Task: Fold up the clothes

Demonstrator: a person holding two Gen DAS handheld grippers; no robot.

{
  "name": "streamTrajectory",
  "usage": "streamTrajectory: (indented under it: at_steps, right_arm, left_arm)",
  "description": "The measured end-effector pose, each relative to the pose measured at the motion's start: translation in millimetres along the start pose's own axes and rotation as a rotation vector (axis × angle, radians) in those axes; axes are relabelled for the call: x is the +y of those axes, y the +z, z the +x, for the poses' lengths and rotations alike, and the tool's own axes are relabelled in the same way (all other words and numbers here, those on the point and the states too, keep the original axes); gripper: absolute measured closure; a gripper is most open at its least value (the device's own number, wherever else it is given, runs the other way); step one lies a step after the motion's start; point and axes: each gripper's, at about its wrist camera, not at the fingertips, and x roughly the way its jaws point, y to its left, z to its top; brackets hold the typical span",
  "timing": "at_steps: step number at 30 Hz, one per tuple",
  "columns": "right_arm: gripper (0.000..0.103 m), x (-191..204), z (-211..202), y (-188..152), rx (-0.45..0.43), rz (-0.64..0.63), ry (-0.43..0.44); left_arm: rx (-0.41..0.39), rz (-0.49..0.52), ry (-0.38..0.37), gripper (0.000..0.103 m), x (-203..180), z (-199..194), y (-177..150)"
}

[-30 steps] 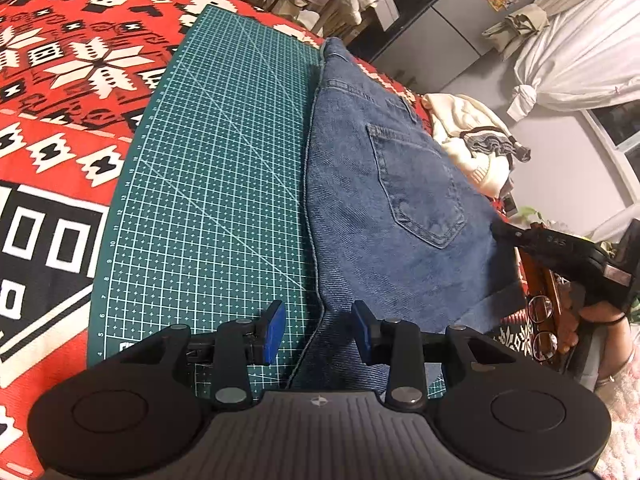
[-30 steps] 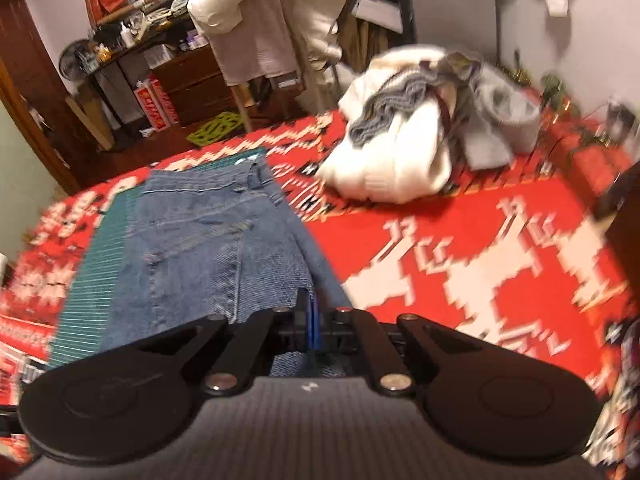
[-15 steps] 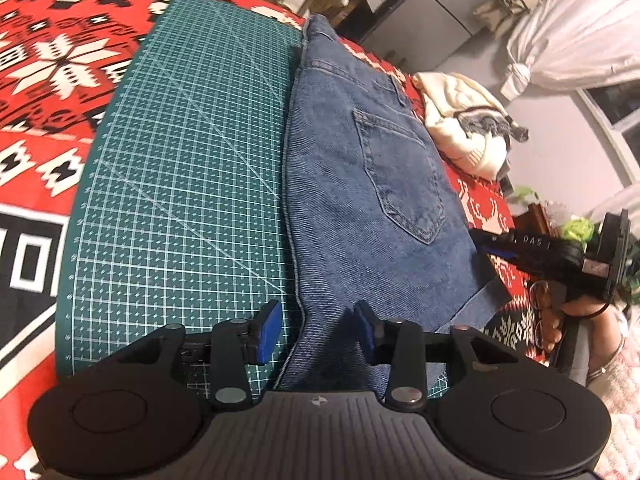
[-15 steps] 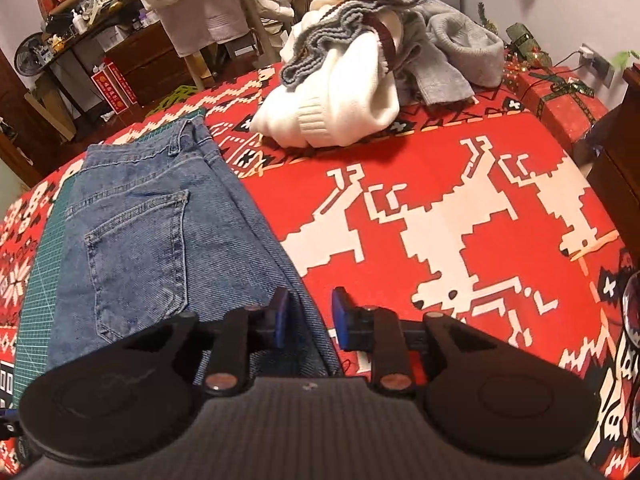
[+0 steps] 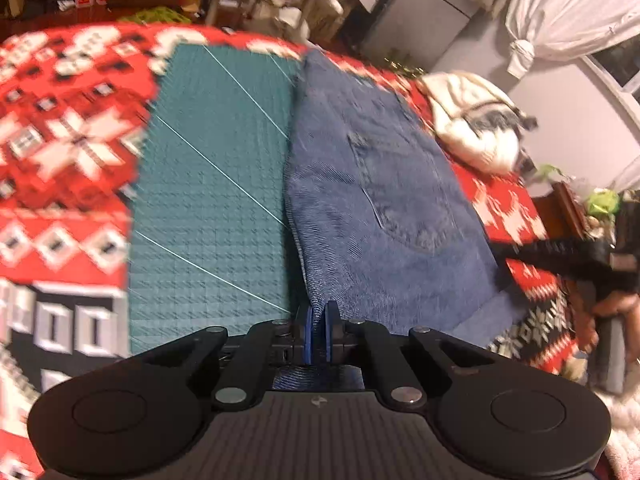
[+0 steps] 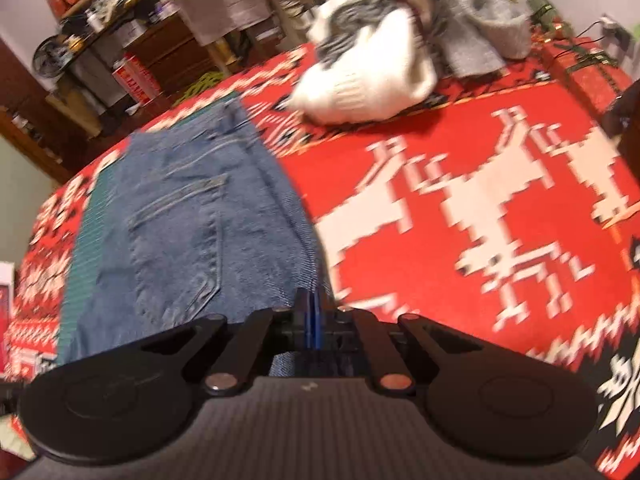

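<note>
Folded blue jeans (image 5: 384, 216) lie flat, back pocket up, near edge pinched at both corners.

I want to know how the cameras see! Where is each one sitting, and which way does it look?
Left wrist: sits on the left gripper, looks along the jeans and green mat; the other gripper and a hand show at right.
Right wrist: sits on the right gripper, looks over the jeans toward a clothes pile.
Shared: jeans, mat, clothes pile, red blanket.

Blue denim jeans (image 5: 384, 216) lie on a teal gridded cutting mat (image 5: 216, 208), over a red blanket (image 6: 460, 208) with white reindeer and snowflake motifs; cream-and-grey knitwear (image 6: 384, 64) behind.
</note>
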Motion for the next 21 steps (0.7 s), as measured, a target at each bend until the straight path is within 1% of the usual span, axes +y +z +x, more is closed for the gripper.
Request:
streamTrajectory:
  at_steps: [2,5,8,9,12,15,16,17,20,21]
  right_arm:
    - [0.101,16,4,-6,0.029,-0.012,0.036]
    - [0.101,37,8,-16,0.072,-0.039,0.082]
    - [0.101,56,11,-27,0.109,-0.075,0.106]
    - [0.101,61,12,-30,0.117,-0.089,0.108]
    - [0.101,72,11,-36,0.132,-0.117,0.111]
    - [0.099,76,7,-37,0.124,-0.146,0.104]
    - [0.095,77,2,-36,0.106,-0.159,0.1]
    - [0.094,77,-4,-34,0.068,-0.173,0.096]
    - [0.094,81,-22,-27,-0.048,-0.199,0.086]
    - [0.094,83,-27,-24,-0.079,-0.197,0.087]
  left_arm:
    - [-0.005,-0.021,0.022,0.097,13,-7,10]
    - [-0.009,-0.026,0.058,0.097,31,-18,13]
    - [-0.013,-0.031,0.095,0.097,48,-30,16]
    - [-0.006,-0.032,0.102,0.097,53,-30,13]
    - [0.008,-0.057,0.103,0.097,68,-33,1]
    - [0.0,-0.09,0.079,0.096,78,-34,-6]
    - [-0.008,-0.1,0.082,0.095,78,-36,-5]
    - [-0.017,-0.111,0.086,0.095,79,-38,-4]
    - [-0.107,-0.083,0.146,0.095,72,-55,2]
    - [-0.141,-0.084,0.149,0.095,71,-60,5]
